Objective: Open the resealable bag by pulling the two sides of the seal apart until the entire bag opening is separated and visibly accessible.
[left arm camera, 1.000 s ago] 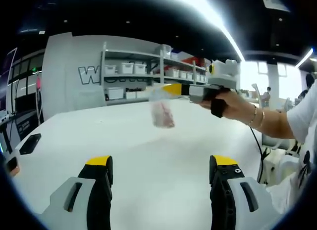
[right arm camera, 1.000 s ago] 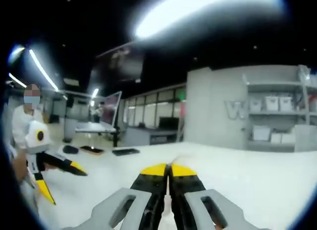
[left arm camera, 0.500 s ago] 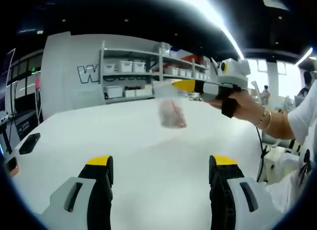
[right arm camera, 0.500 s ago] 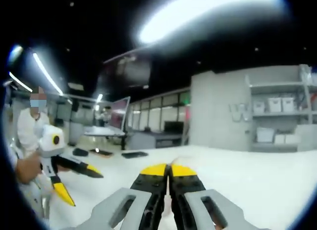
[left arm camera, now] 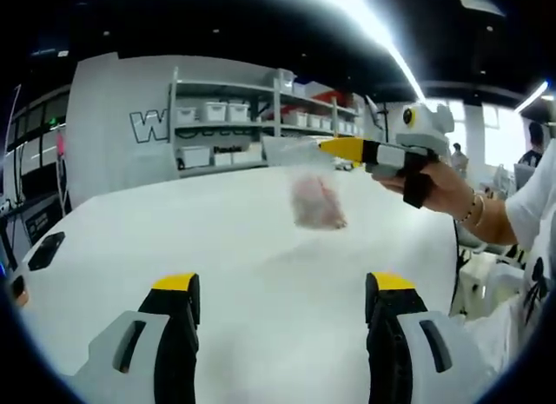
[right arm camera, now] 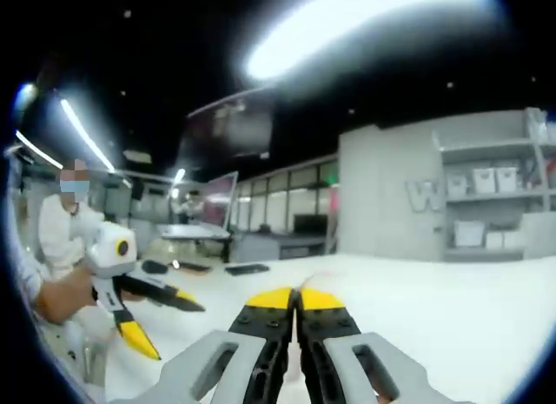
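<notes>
A clear resealable bag [left arm camera: 316, 203] with pinkish contents hangs above the white table [left arm camera: 217, 248]. My right gripper [left arm camera: 324, 146], held in a hand, comes in from the right in the left gripper view and is shut on the bag's top edge. In the right gripper view, the right gripper's [right arm camera: 297, 296] yellow-tipped jaws are pressed together. My left gripper [left arm camera: 282, 284] is open and holds nothing, low over the table and short of the bag. It appears at the left of the right gripper view as the left gripper [right arm camera: 170, 327], jaws spread.
Shelves with white bins [left arm camera: 226, 117] line the far wall. Dark flat devices [left arm camera: 43, 250] lie at the table's left edge, and others [right arm camera: 248, 268] at its far side. A person's forearm [left arm camera: 486, 221] and sleeve are at the right.
The right gripper has carried the hanging bag rightward and closer in the left gripper view. The left gripper looks larger and nearer in the right gripper view.
</notes>
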`<move>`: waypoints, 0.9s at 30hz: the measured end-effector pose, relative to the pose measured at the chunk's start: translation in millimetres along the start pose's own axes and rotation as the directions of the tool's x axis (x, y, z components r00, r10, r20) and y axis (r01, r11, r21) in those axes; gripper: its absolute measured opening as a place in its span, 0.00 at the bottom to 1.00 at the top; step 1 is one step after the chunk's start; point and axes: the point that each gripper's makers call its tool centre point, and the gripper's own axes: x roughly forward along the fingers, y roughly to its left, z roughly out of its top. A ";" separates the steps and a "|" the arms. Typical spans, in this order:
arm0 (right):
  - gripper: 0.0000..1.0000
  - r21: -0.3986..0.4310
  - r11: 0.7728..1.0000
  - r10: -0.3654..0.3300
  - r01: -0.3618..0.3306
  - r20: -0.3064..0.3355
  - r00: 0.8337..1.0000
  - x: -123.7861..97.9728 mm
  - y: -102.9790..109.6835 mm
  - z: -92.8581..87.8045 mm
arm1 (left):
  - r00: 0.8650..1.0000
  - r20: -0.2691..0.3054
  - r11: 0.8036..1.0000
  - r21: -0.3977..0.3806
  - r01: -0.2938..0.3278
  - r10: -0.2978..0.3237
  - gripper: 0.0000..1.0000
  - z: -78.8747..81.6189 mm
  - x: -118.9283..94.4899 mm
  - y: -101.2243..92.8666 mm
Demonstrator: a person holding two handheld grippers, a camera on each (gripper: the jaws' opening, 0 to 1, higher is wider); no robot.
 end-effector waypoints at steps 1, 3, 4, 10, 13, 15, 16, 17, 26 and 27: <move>0.00 0.001 1.000 0.000 0.000 0.002 1.000 -1.5 0.0 0.3 | 1.000 -0.001 1.000 0.000 0.001 -0.001 0.77 -0.4 0.9 0.3; 0.00 0.005 1.000 0.004 -0.004 0.006 1.000 -5.8 1.2 0.2 | 1.000 -0.003 1.000 0.001 0.001 -0.001 0.77 -0.8 2.6 0.8; 0.00 0.007 1.000 0.009 -0.009 0.005 1.000 -6.9 2.5 -0.7 | 1.000 -0.004 1.000 0.001 0.002 -0.002 0.77 -1.0 3.4 0.6; 0.00 0.024 0.999 0.029 -0.029 -0.004 1.000 -16.6 8.5 -8.6 | 1.000 -0.014 1.000 0.009 0.013 -0.013 0.76 -4.1 9.2 -1.7; 0.00 0.040 0.999 0.035 -0.035 0.000 0.999 -23.3 9.7 -8.1 | 1.000 -0.023 1.000 0.011 0.020 -0.020 0.76 -7.1 11.8 -3.4; 0.00 0.041 0.998 0.040 -0.040 0.000 0.999 -28.3 11.8 -8.4 | 0.999 -0.027 1.000 0.013 0.021 -0.021 0.76 -8.1 12.7 -3.9; 0.00 0.041 0.998 0.043 -0.043 -0.001 0.999 -30.8 13.2 -9.4 | 0.999 -0.027 1.000 0.016 0.022 -0.021 0.76 -8.1 12.9 -4.0; 0.00 0.041 0.998 0.044 -0.044 -0.004 0.999 -33.1 14.1 -10.7 | 0.999 -0.026 1.000 0.017 0.022 -0.021 0.76 -7.7 13.0 -4.0; 0.00 0.072 0.997 0.034 -0.034 -0.009 0.999 -54.9 13.6 -18.1 | 0.999 -0.028 0.999 0.023 0.039 -0.039 0.76 -8.9 14.3 -13.1; 0.00 0.073 0.997 0.039 -0.038 -0.011 0.999 -57.5 15.7 -18.7 | 0.999 -0.027 0.999 0.022 0.041 -0.041 0.76 -8.7 14.3 -14.3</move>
